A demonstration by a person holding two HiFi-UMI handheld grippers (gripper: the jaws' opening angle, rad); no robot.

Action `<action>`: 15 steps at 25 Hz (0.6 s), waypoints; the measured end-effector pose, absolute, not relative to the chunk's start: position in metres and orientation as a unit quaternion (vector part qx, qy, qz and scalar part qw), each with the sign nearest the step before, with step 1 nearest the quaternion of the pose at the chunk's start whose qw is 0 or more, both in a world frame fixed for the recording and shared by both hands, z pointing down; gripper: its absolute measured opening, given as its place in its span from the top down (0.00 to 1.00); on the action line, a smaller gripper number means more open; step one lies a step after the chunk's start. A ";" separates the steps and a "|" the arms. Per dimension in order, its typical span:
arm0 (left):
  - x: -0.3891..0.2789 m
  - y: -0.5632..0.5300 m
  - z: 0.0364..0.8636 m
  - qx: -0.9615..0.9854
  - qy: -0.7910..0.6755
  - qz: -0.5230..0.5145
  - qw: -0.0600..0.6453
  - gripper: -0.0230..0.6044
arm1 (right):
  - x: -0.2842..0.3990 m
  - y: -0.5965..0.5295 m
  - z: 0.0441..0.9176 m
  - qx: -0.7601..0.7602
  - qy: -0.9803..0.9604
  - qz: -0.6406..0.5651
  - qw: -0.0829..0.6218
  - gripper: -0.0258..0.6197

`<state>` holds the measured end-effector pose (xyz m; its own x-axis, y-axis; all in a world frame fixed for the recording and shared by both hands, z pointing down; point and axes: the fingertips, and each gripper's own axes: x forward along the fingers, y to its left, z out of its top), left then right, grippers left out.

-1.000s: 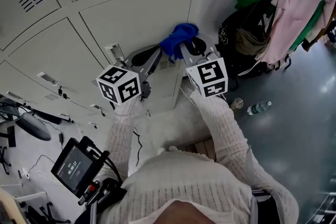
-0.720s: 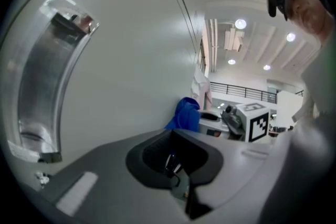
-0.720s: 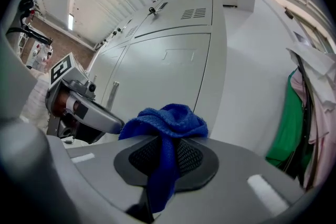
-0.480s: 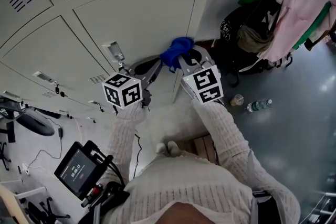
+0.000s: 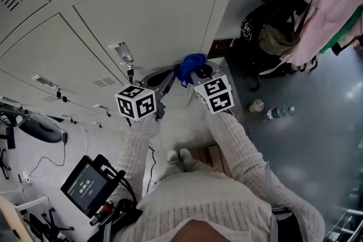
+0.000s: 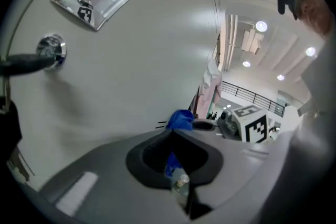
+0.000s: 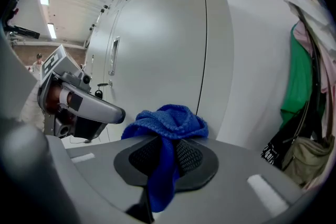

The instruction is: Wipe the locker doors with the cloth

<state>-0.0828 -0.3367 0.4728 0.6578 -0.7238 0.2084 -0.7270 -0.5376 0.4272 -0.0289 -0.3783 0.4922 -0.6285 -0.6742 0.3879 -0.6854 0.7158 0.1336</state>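
Your left gripper (image 5: 165, 81) has its jaws pressed together on nothing I can name; a blue sliver shows in the slit, unclear what. It hangs just off the locker door (image 5: 153, 20), below the handle (image 5: 122, 52), doing no wiping. Just to its right, your right gripper (image 5: 194, 73) pinches the blue cloth (image 7: 167, 122), bunched over the jaw tips at the door's lower right corner. I can't tell whether the cloth touches the door. No streaks or wet marks show, so my read is that wiping is at most partway, and the other doors (image 5: 51, 59) need passes.
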 end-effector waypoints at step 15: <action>-0.083 -0.322 0.522 0.859 -0.413 0.024 0.301 0.95 | -0.033 -0.379 0.555 0.360 -0.886 0.101 0.275 0.88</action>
